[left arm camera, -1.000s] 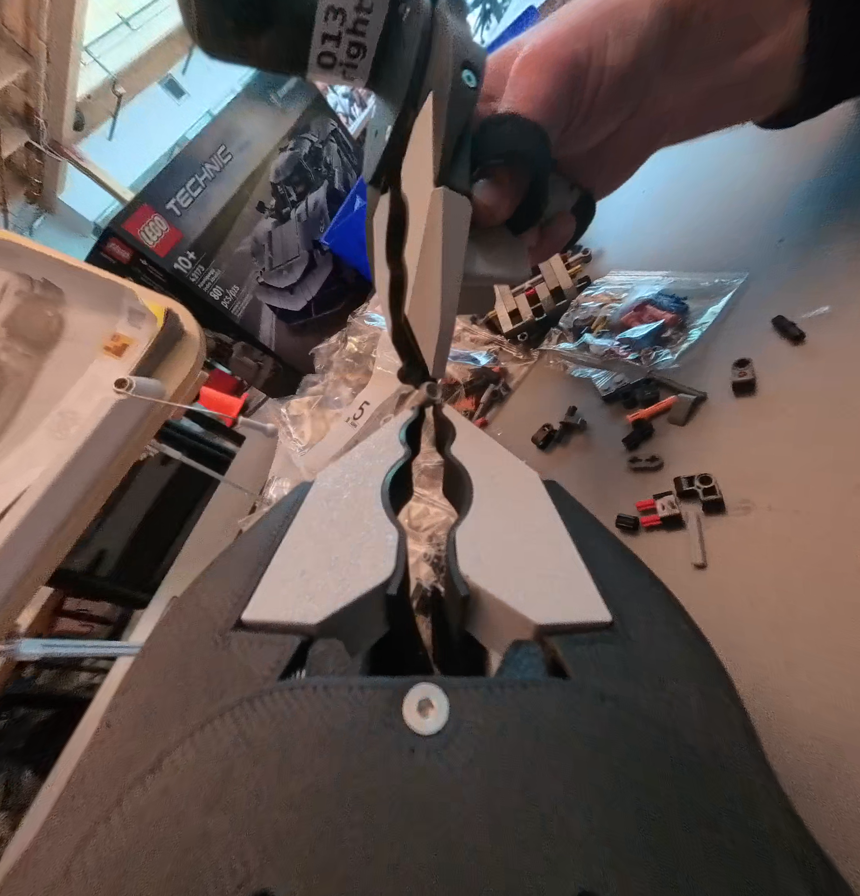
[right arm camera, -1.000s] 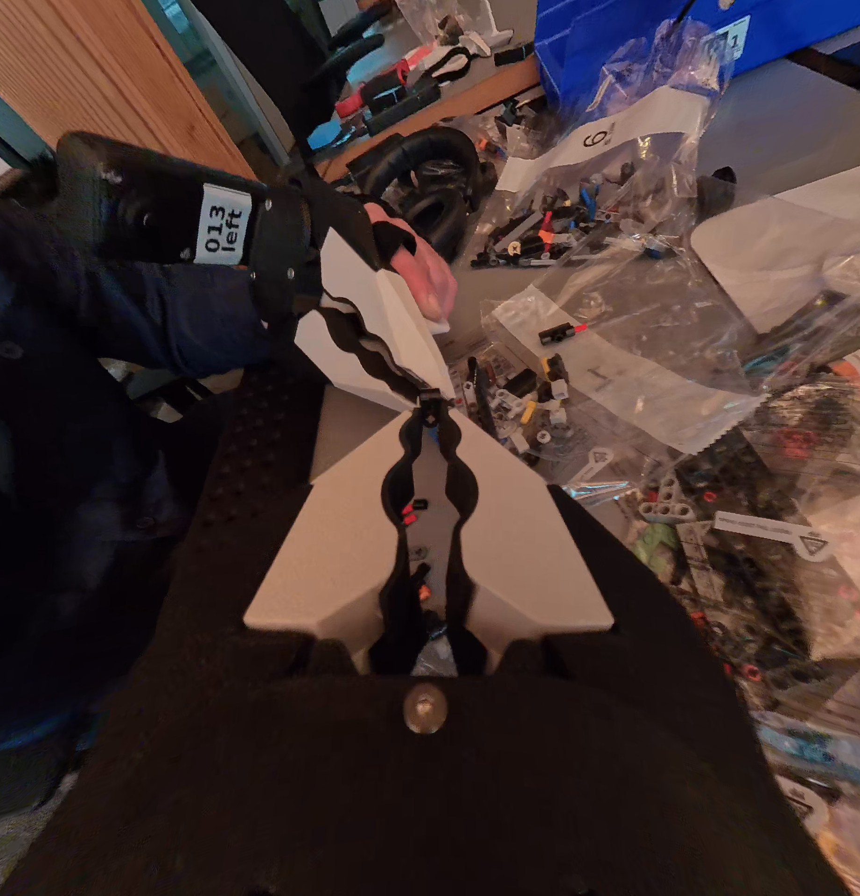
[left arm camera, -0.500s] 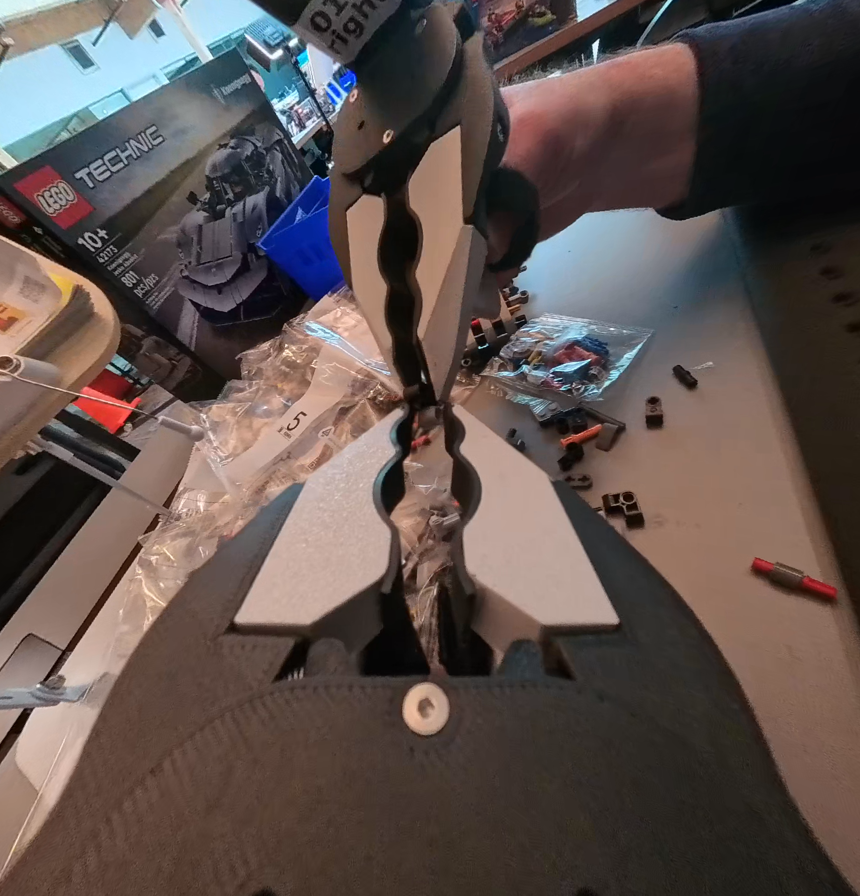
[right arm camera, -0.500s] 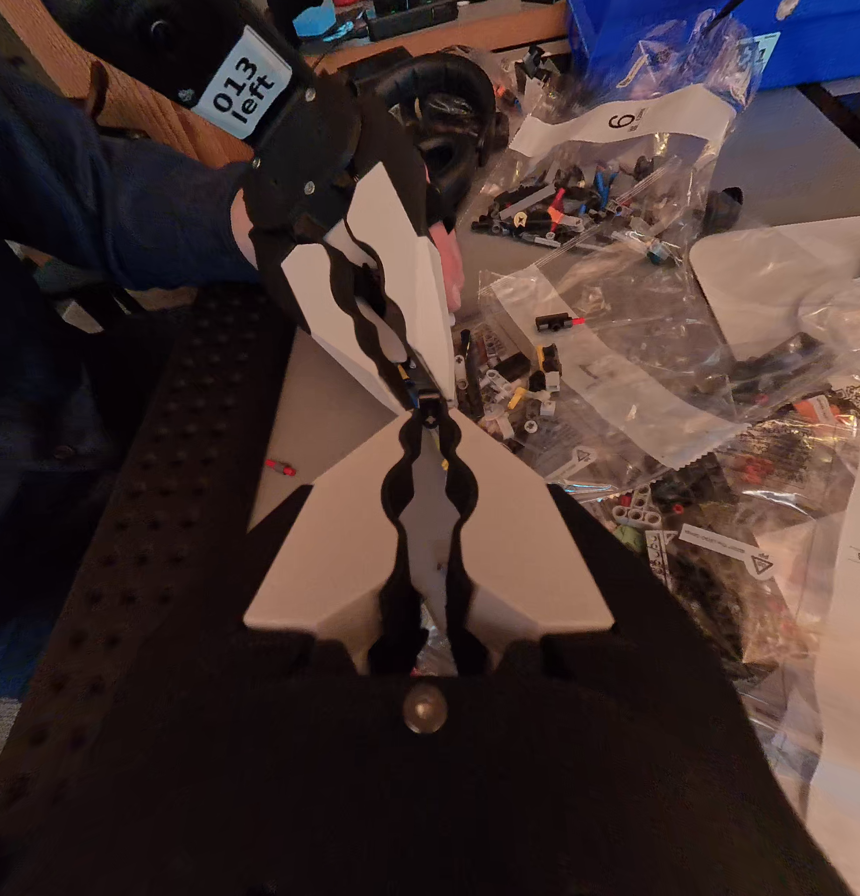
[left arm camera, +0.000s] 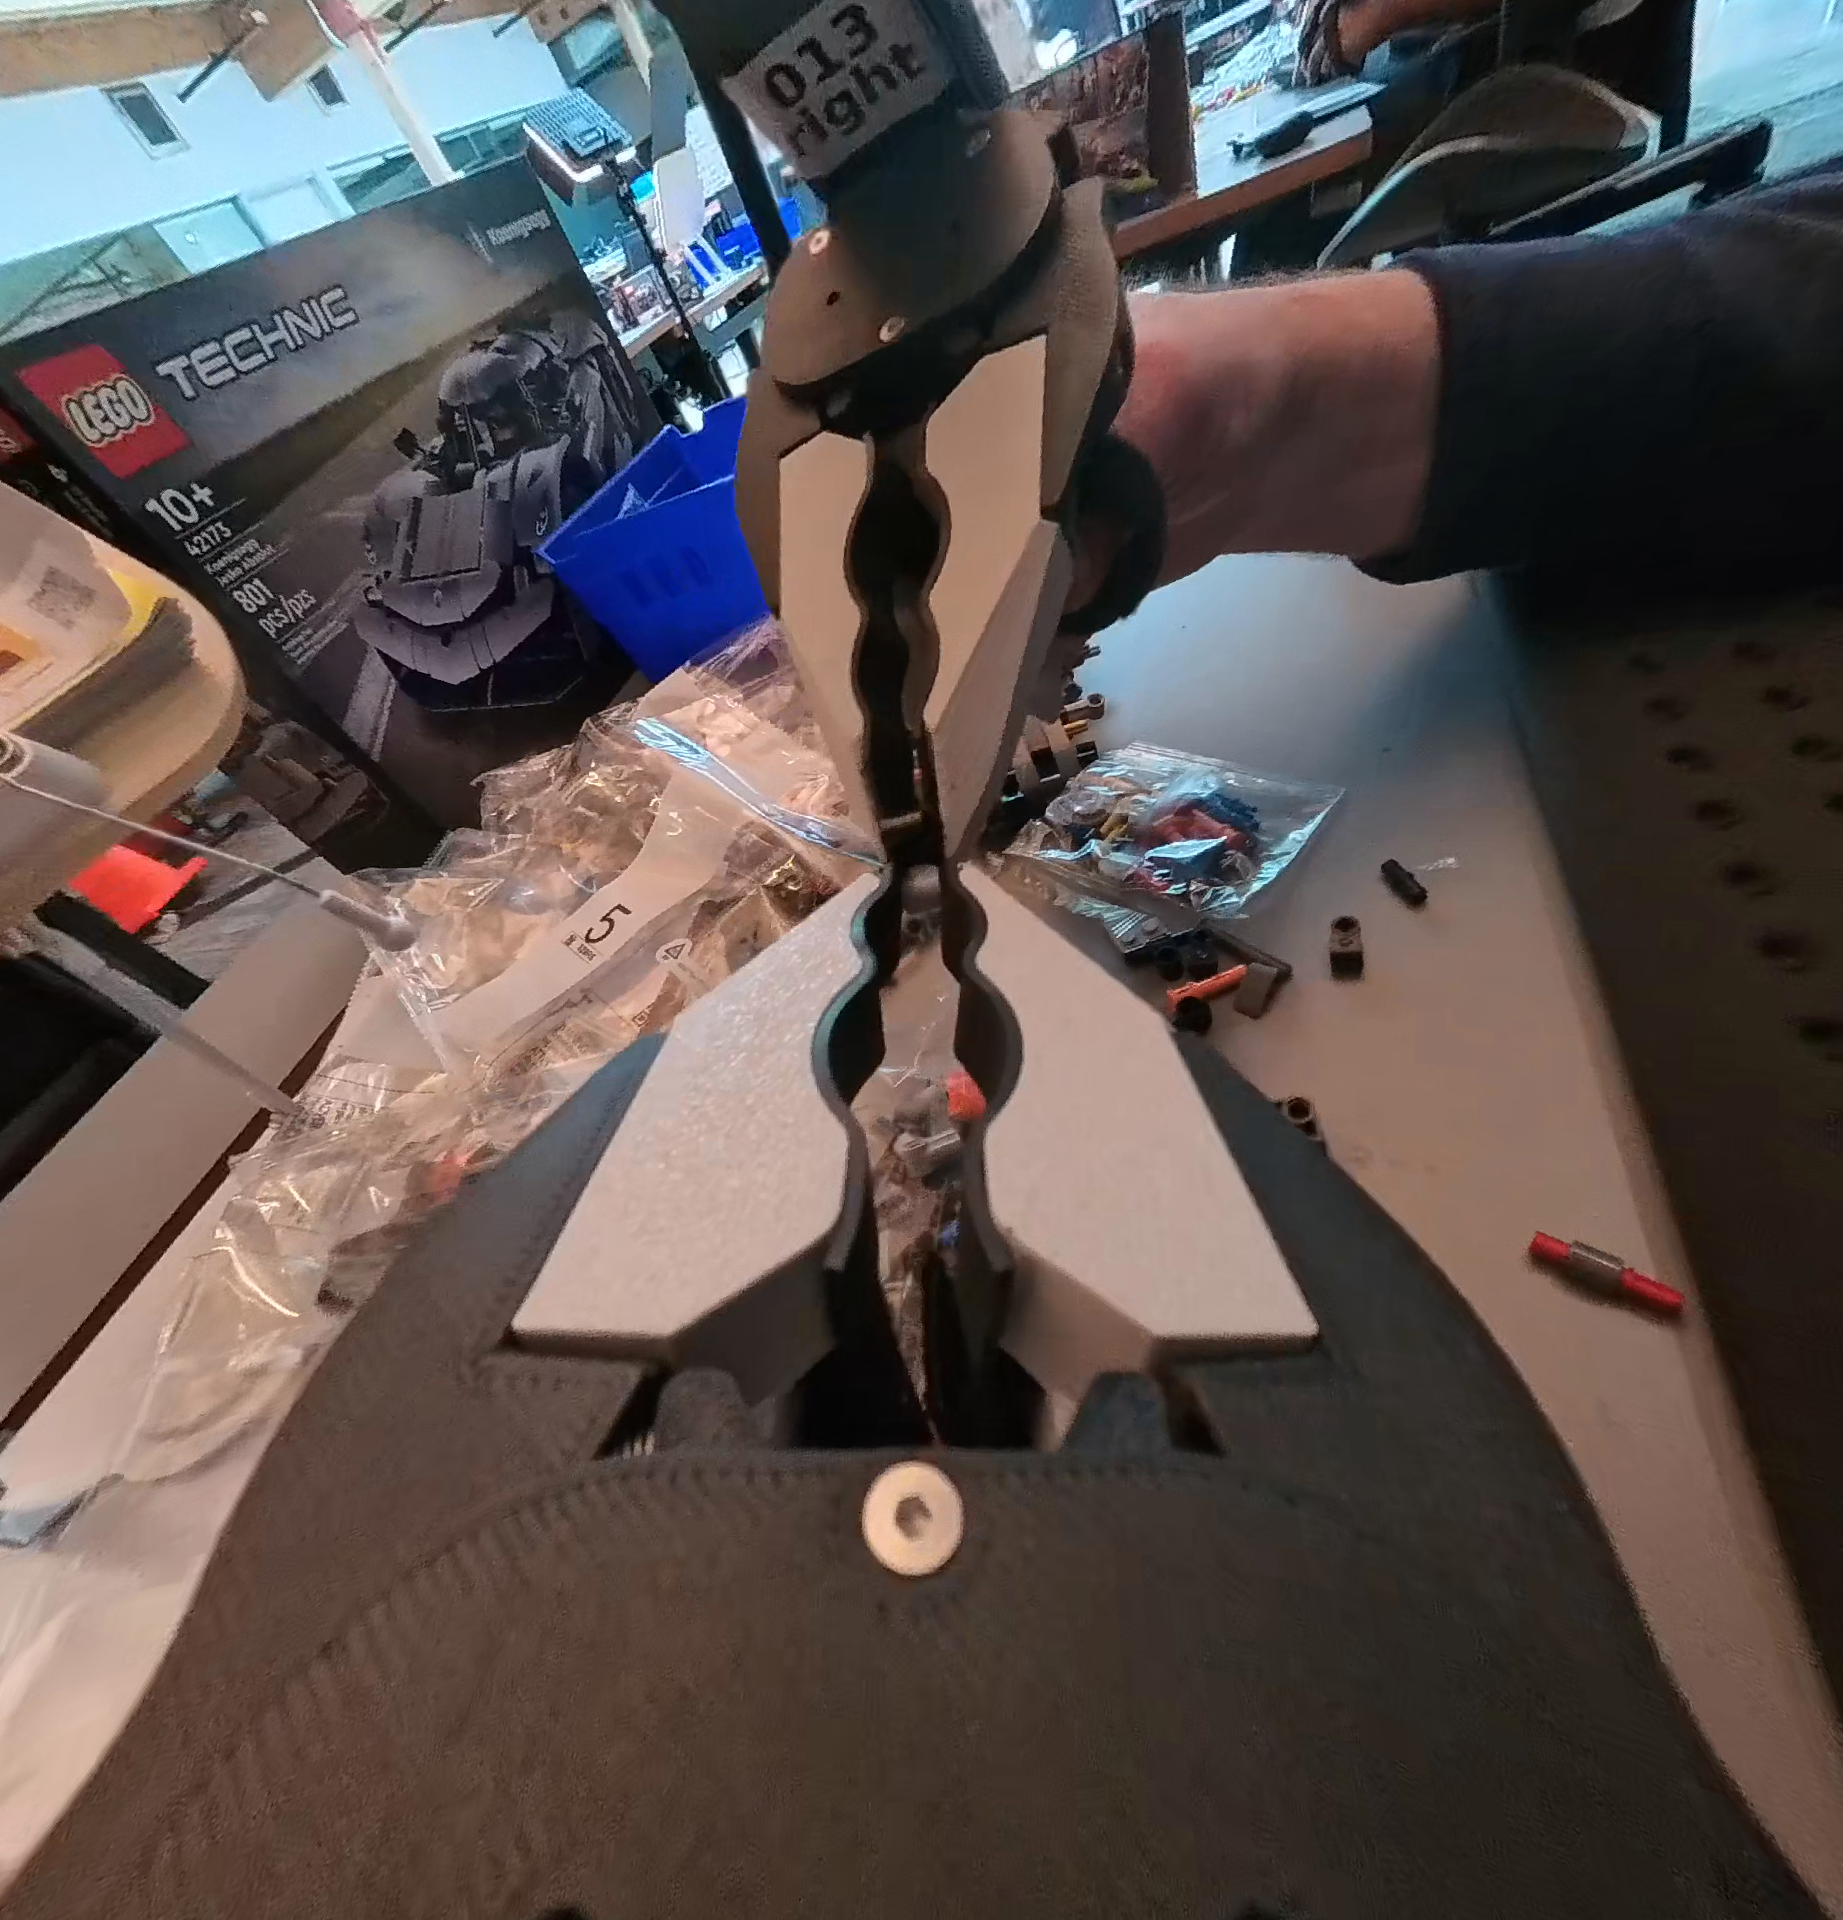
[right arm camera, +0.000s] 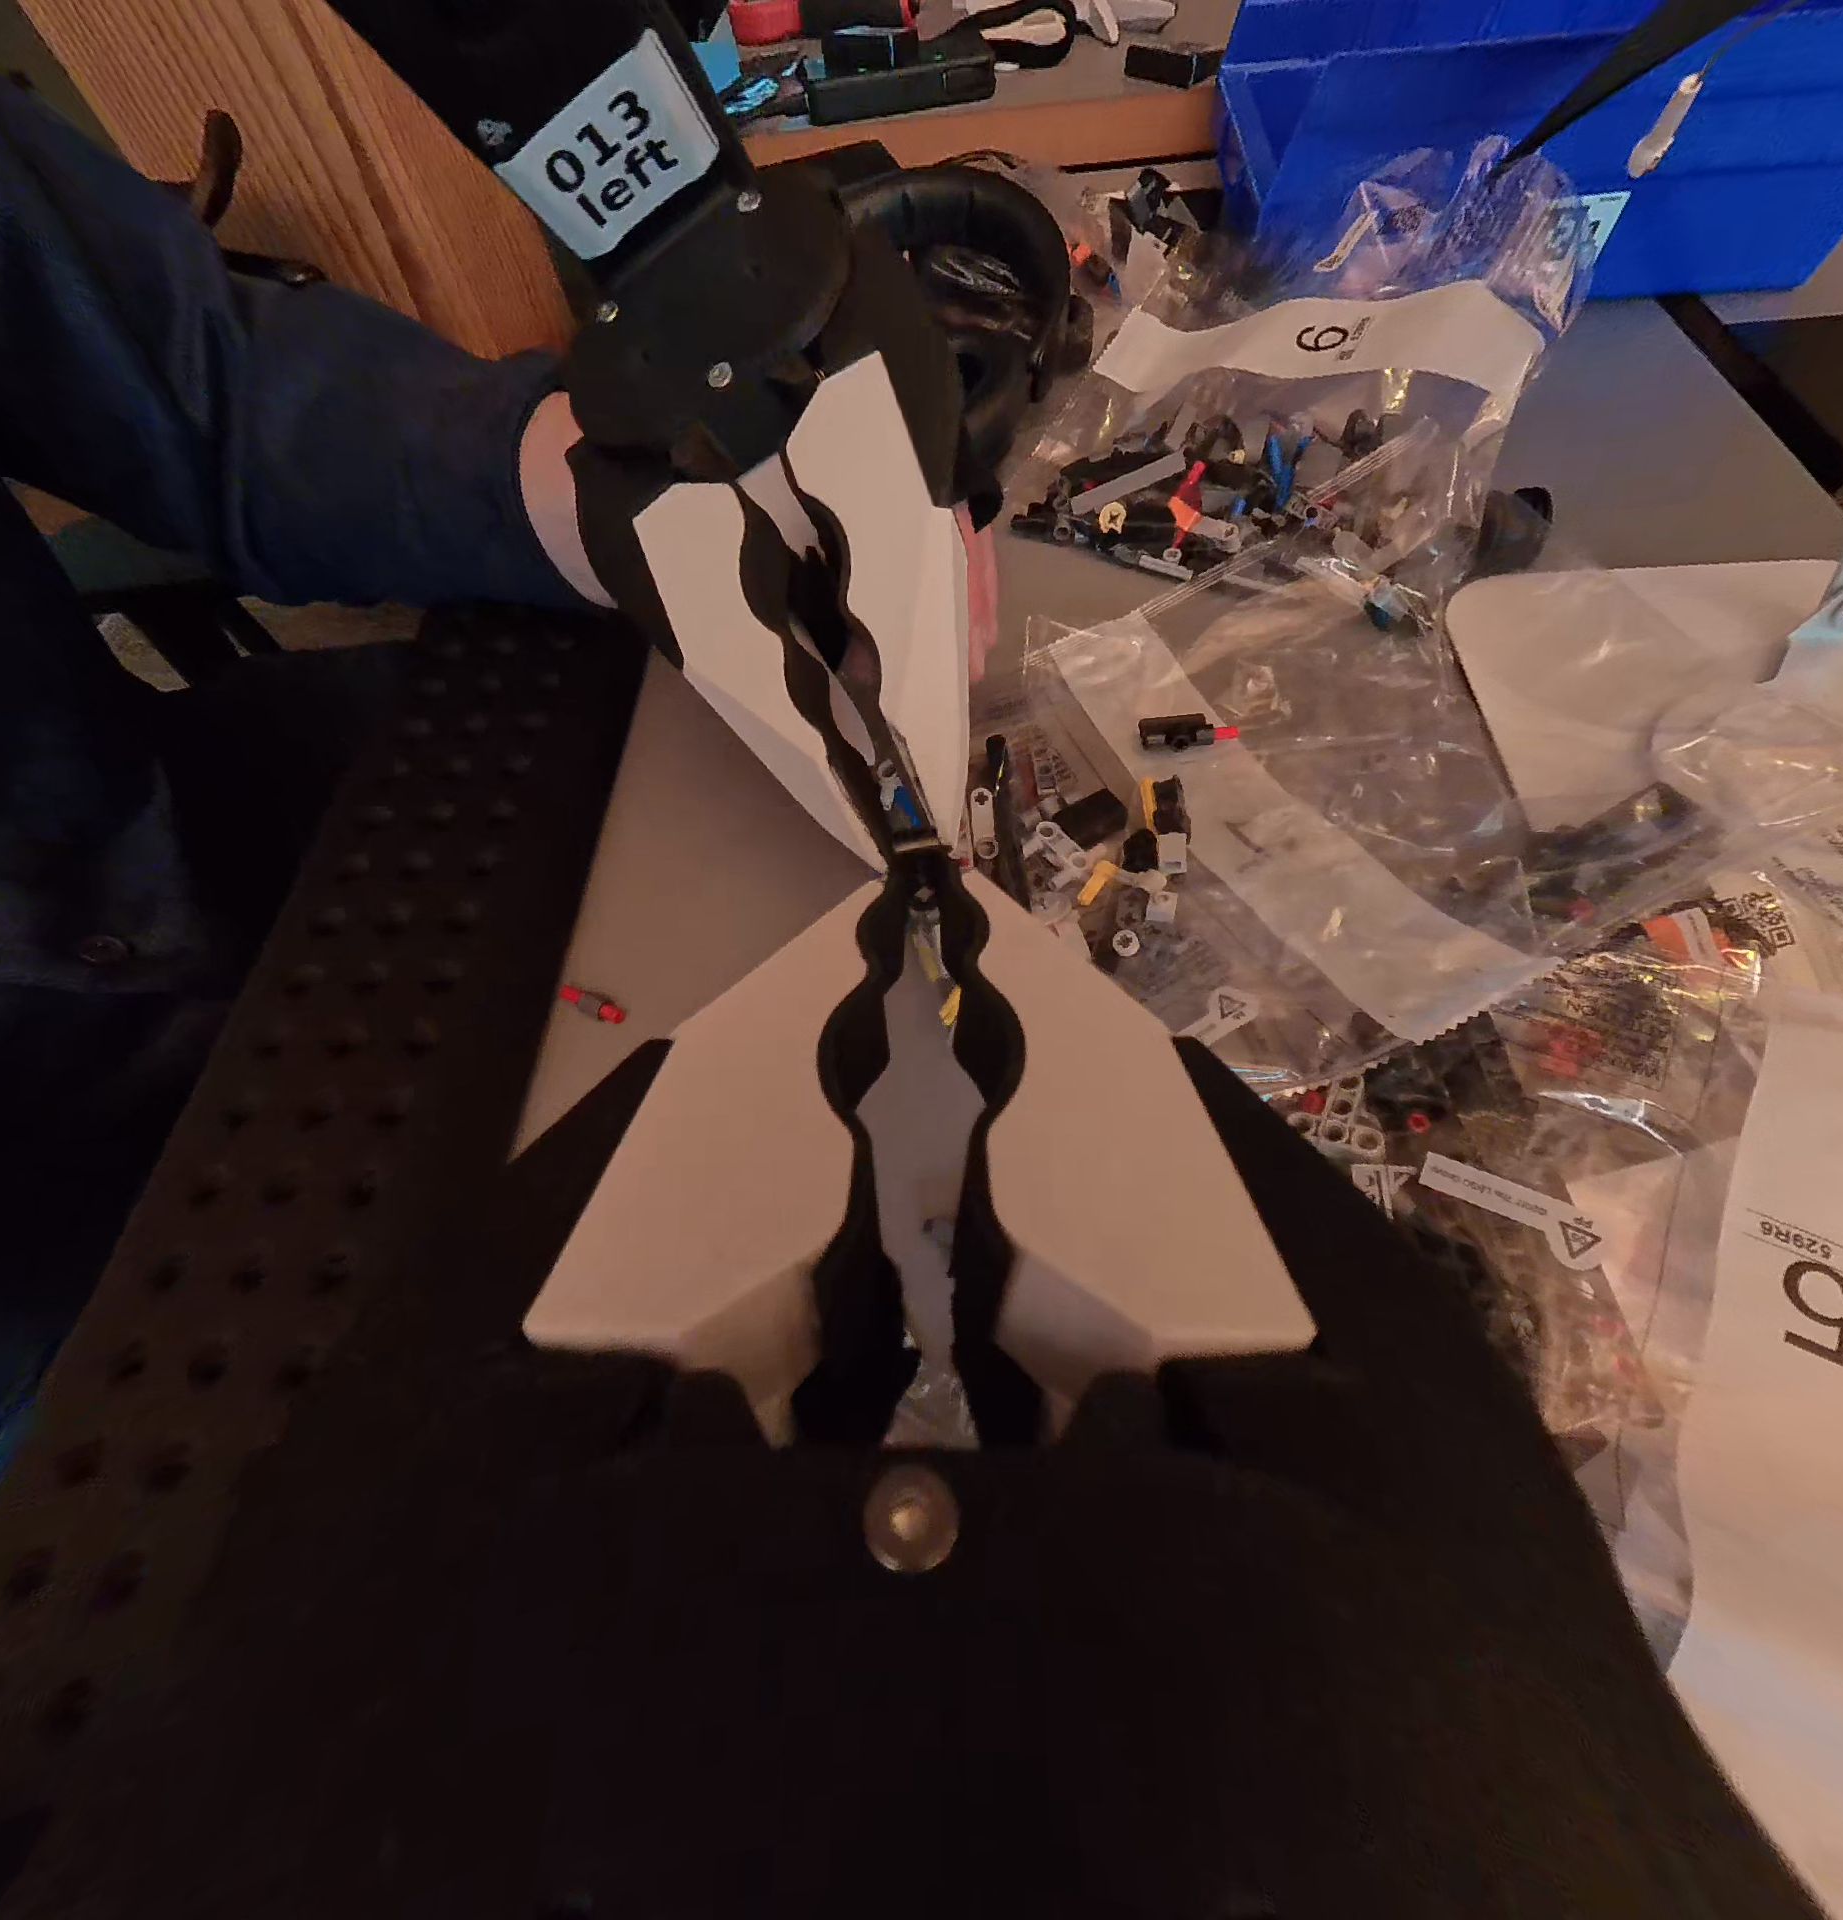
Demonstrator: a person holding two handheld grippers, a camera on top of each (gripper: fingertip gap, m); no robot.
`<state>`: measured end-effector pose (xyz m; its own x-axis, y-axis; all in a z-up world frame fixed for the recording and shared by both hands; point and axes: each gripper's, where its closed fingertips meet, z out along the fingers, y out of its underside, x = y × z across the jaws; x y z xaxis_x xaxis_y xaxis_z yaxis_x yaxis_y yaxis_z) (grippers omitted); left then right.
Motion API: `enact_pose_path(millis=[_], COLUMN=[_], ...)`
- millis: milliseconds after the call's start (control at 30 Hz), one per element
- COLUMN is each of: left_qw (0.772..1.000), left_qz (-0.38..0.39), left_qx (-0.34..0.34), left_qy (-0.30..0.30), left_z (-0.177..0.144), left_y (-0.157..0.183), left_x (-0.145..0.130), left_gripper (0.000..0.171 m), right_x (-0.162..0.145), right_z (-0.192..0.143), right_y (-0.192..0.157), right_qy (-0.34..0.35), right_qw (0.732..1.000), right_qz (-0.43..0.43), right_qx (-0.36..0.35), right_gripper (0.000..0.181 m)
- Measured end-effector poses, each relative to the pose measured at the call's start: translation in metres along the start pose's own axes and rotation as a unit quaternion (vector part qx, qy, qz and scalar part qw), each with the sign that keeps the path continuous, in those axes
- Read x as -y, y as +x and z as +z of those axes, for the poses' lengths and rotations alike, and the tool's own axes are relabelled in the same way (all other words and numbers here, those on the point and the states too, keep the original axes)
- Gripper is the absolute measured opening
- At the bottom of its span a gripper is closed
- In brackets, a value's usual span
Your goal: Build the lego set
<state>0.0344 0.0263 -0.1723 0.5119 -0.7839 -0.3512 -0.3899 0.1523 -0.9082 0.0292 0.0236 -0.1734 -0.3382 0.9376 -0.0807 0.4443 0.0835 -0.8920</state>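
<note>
My left gripper [left arm camera: 918, 896] is shut on a small grey lego piece [left arm camera: 923, 889]. My right gripper [left arm camera: 904, 831] comes down from above, shut on a small black lego piece [left arm camera: 901, 823]. The two meet tip to tip, pieces touching, above the table. In the right wrist view my right gripper [right arm camera: 922, 883] points up at the left gripper [right arm camera: 904, 831]. The left gripper's piece [right arm camera: 901, 808] shows blue and black there. How the pieces join is hidden by the fingertips.
A dark lego box [left arm camera: 304, 436] and a blue bin [left arm camera: 657, 540] stand behind clear numbered part bags [left arm camera: 605, 935]. Loose pieces [left arm camera: 1348, 935] and a red-grey pin [left arm camera: 1603, 1273] lie on the grey table. A black perforated mat [right arm camera: 325, 987] borders it. Black headphones [right arm camera: 990, 281] lie behind more bags [right arm camera: 1291, 457]. The grippers are tip to tip, or close to it.
Both grippers stayed tip to tip and swung together, away from the white tray at the left and towards the perforated mat. The red-grey pin has come into view.
</note>
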Motion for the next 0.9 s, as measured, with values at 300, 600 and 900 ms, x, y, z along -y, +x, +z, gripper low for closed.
enact_pose_path(millis=[300,600,900], left_qw=[0.999,0.997,0.998], left_qz=[-0.028,-0.053,-0.042], left_qx=[-0.02,-0.047,-0.048], left_qy=[0.021,0.039,0.021], left_z=[-0.003,-0.007,-0.011], left_y=[0.003,0.007,0.005], left_x=[0.008,0.013,0.009], left_gripper=[0.005,0.004,0.005], right_x=[0.004,0.005,0.008], right_z=[-0.004,-0.006,-0.026], right_y=[-0.006,-0.013,-0.008], right_qy=[0.008,0.014,0.03], right_qw=[1.0,0.999,0.999], right_qz=[-0.011,-0.02,-0.023], right_qx=[0.011,0.027,0.005], right_gripper=[0.004,0.005,0.004])
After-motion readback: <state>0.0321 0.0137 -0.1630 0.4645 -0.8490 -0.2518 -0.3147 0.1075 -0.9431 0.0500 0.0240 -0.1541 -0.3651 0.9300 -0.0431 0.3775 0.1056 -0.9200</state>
